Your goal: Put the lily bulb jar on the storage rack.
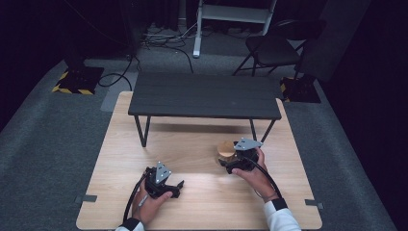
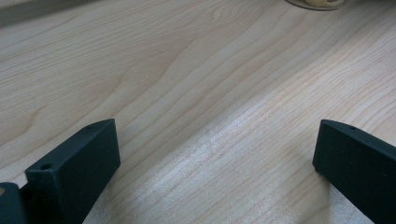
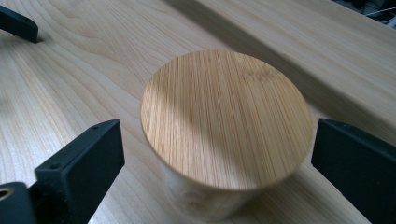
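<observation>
A small round wooden jar (image 1: 225, 148) with a bamboo lid (image 3: 224, 116) stands on the light wooden table (image 1: 120, 159), right of centre. My right gripper (image 1: 231, 155) reaches it from the right. In the right gripper view its jaws (image 3: 217, 154) stand wide on either side of the jar, with a gap showing at the left jaw, so it is open. My left gripper (image 1: 177, 189) rests low over the table near the front, open with bare wood between its jaws (image 2: 215, 154). The jar's base (image 2: 317, 3) shows at the top edge of the left gripper view.
A low black bench (image 1: 204, 96) stands across the far half of the table; one of its feet (image 3: 18, 23) shows in the right gripper view. Beyond the table are grey carpet, a folding chair (image 1: 274, 48) and cables.
</observation>
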Motion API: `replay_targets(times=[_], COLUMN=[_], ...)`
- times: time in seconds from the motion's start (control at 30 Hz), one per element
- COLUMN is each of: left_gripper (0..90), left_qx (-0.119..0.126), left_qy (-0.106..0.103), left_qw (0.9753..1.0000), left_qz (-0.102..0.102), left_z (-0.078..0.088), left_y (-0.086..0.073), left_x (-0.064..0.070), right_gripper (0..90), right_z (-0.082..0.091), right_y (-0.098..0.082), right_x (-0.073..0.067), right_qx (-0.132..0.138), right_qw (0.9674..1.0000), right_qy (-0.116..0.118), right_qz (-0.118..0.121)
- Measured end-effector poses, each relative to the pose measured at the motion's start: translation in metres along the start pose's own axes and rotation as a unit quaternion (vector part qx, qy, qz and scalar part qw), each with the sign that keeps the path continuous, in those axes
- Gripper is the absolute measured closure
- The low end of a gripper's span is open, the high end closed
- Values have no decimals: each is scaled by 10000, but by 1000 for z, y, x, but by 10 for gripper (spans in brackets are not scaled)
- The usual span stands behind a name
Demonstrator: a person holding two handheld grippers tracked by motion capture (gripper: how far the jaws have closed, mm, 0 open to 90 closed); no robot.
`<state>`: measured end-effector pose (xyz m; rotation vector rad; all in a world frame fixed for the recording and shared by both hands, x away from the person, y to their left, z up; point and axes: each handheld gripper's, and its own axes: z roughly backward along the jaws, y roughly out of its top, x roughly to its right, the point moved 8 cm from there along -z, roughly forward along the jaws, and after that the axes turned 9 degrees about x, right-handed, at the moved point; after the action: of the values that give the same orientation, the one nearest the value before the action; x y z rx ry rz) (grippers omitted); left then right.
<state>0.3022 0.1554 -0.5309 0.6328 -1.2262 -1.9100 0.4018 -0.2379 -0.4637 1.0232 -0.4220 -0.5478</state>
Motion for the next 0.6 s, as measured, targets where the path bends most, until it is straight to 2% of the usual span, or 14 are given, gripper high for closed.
replay_targets(times=[0.07,0.23,0.3,0.33,0.5,0.6], left_gripper=[6,6,6,6,5,6], left_qx=[1,6,6,7,7,8], left_qy=[0,3,5,5,4,4], left_qw=[10000,10000,10000,10000,10000,10000], left_qz=[2,11,14,17,15,16], left_z=[0,0,0,-1,-1,-1], left_y=[0,0,0,0,0,0], left_x=[0,0,0,0,0,0], right_gripper=[43,175,187,228,246,247], right_z=[-2,-9,-10,-11,-10,-9], right_y=[1,2,2,2,0,2], right_x=[1,3,3,2,7,6], right_qx=[-22,-109,-135,-126,-4,-30], right_qw=[10000,9998,9998,9998,9997,9999], right_qy=[12,130,117,66,169,134], right_qz=[3,64,85,114,-172,-65])
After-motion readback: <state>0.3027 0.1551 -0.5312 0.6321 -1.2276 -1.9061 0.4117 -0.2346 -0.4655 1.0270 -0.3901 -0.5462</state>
